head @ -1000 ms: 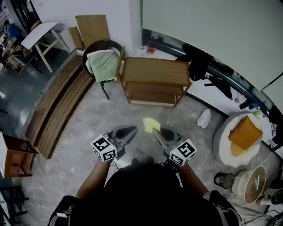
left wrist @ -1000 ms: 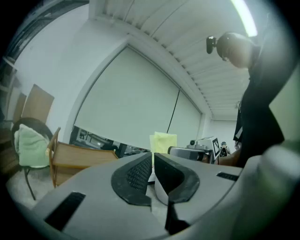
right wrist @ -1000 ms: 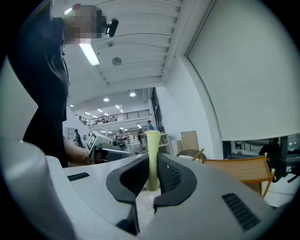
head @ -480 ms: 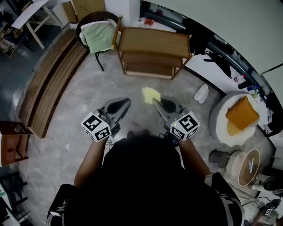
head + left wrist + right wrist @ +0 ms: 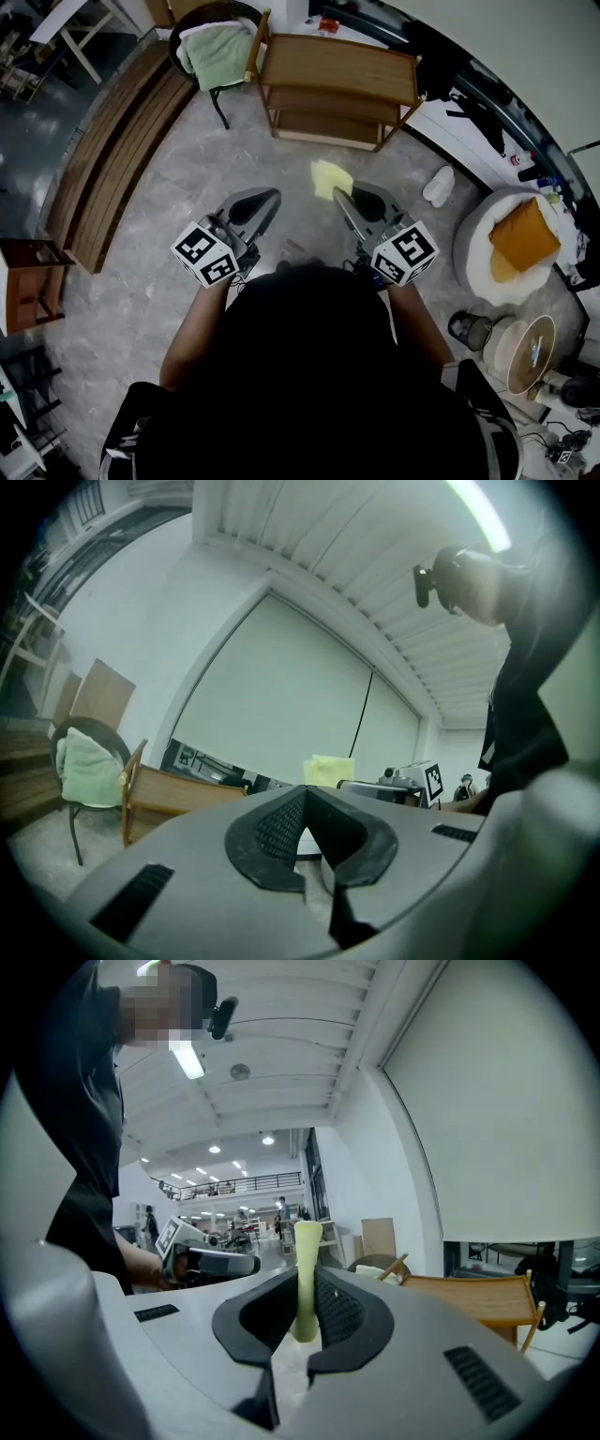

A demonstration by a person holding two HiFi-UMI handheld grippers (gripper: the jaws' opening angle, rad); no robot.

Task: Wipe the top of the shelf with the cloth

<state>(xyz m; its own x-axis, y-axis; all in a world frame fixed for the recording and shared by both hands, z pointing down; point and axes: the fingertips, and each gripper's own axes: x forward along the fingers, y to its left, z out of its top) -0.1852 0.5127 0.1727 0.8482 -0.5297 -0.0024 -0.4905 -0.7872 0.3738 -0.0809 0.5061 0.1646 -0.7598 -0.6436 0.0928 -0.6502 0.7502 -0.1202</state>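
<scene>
A wooden three-tier shelf (image 5: 337, 67) stands ahead by the wall; it also shows as the shelf (image 5: 473, 1299) at the right of the right gripper view and the shelf (image 5: 178, 794) in the left gripper view. My right gripper (image 5: 343, 195) is shut on a pale yellow cloth (image 5: 330, 176), which sticks up between its jaws as the cloth (image 5: 305, 1279). My left gripper (image 5: 270, 198) is shut with nothing in it, level with the right one, well short of the shelf. The cloth (image 5: 329, 771) is also seen from the left gripper.
A dark chair (image 5: 211, 52) draped with a green towel stands left of the shelf. Wooden planks (image 5: 112, 159) lie along the left. A white pouf with an orange cushion (image 5: 523, 234) sits at the right, and white shoes (image 5: 437, 185) lie near the shelf's right leg.
Both grippers have edged forward toward the shelf with the cloth still held; the view has shifted so the shelf sits higher in the frame.
</scene>
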